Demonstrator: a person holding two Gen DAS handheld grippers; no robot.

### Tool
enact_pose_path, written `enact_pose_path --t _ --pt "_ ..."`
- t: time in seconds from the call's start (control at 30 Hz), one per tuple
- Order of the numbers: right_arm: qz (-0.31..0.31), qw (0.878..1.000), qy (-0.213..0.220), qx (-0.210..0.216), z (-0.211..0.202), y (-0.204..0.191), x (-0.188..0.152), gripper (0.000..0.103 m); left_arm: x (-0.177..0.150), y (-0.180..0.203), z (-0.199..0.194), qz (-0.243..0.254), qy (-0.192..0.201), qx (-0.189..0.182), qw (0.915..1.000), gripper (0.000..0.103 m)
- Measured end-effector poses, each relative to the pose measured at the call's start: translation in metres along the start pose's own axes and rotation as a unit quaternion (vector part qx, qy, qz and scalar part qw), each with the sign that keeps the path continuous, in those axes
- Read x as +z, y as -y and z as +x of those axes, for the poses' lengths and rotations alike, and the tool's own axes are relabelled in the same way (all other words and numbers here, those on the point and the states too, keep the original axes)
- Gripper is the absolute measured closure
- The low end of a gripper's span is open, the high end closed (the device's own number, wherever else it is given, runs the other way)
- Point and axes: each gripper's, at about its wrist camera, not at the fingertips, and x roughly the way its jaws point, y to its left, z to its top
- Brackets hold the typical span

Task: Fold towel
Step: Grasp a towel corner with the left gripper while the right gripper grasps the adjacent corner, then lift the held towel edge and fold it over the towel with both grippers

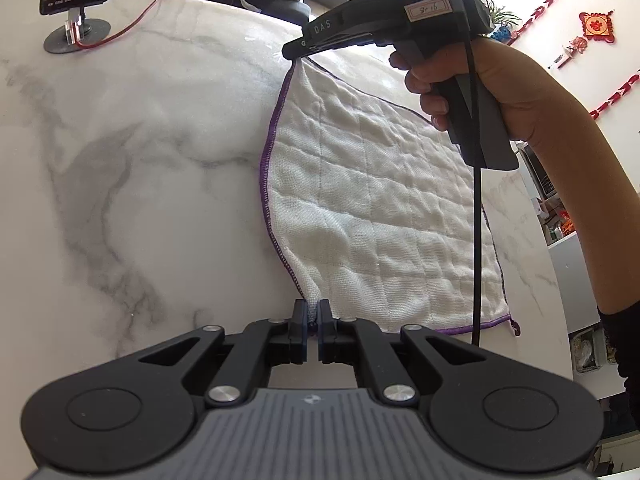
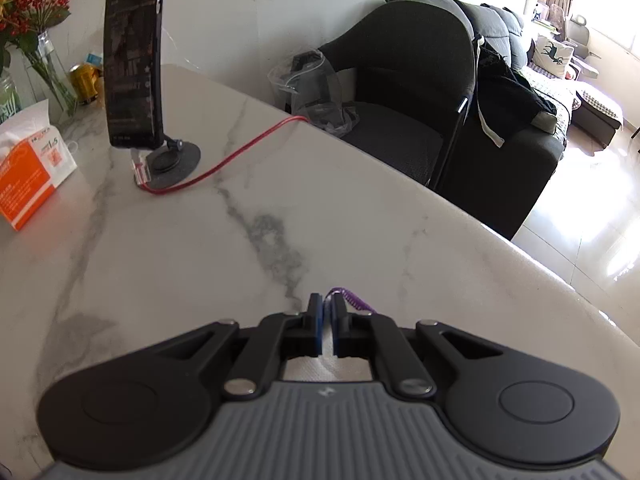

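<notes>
A: We have the white towel [image 1: 380, 208] lying flat on the marble table [image 1: 140, 160], well to the right of the phone stand [image 1: 76, 36]. Our left gripper [image 1: 313, 312] is clamped on the towel's near corner, on the purple hem.

B: And our right gripper [image 2: 327, 308] is closed on the far corner, the one nearest the phone stand; a curl of purple stitching [image 2: 352, 300] pokes out just beside the jaws.

A: Both bites look thin. If we lift fast, a corner could slip out and the fold would land crooked.

B: The black cable [image 1: 476, 240] hanging from the right gripper crosses the towel, too. It could drag on the cloth and rumple it.

A: And if we swing toward the phone stand, its red cord [image 2: 240, 152] may snag.
</notes>
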Motion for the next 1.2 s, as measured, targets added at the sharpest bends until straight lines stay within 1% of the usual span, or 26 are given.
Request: enact_pose_path --t 0.3,0.7,1.2 --pt "0.005 1.0 0.017 -0.007 -0.021 0.007 -0.001 0.099 0.001 0.02 -0.009 0.027 0.012 -0.023 0.9993 0.099" --pt "0.025 0.999 0.029 -0.027 -0.049 0.031 -0.014 0.099 0.001 0.053 -0.008 0.054 0.022 -0.051 0.997 0.099" --pt "0.05 0.997 0.033 -0.057 -0.08 0.07 -0.04 0.099 0.002 0.086 0.007 0.09 0.011 -0.08 0.9927 0.099"
